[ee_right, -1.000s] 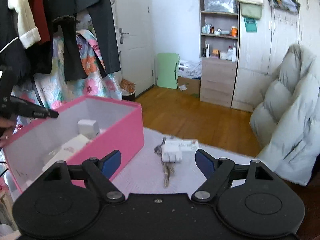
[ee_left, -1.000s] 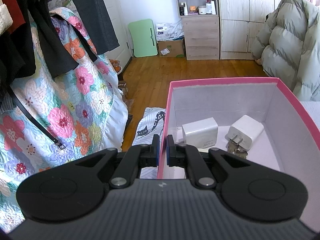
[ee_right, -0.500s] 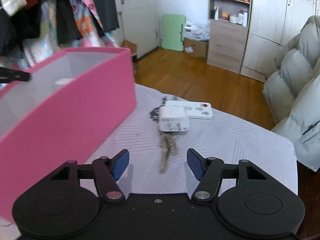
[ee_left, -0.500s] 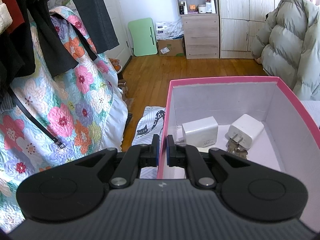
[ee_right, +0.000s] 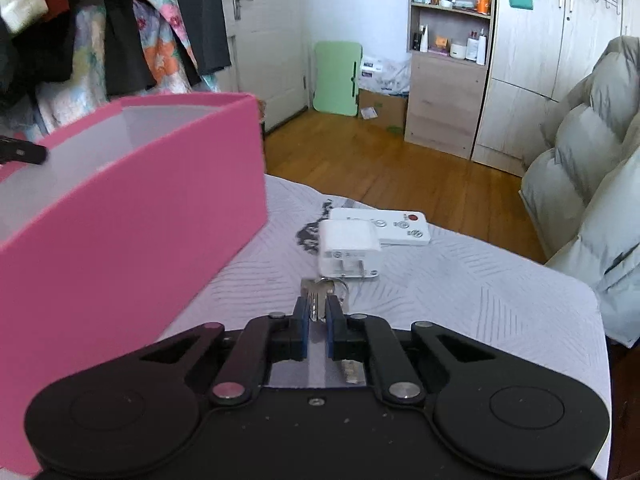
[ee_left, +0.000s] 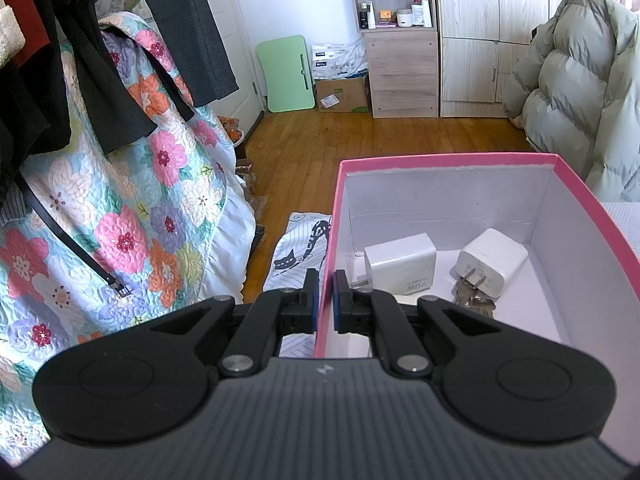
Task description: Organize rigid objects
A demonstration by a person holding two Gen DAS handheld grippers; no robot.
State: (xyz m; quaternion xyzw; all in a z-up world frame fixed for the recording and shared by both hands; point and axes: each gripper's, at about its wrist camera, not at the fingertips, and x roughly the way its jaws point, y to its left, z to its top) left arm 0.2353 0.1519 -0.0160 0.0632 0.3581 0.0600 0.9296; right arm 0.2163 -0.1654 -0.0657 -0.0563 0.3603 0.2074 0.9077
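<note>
Keys pinched between the right gripper fingers

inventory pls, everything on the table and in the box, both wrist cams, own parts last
Pink cardboard box: 1, pink outside, white inside, table's left part.
White chargers in box: 2, white, box floor.
Keys in box: 1 bunch, metal, under the right charger.
White plug charger: 1, white, on table.
White remote control: 1, red button, behind that charger.
Metal key bunch: 1, silver, on table.
Left claw: black, shut on box wall.
Right claw: black, shut on key bunch.
</note>
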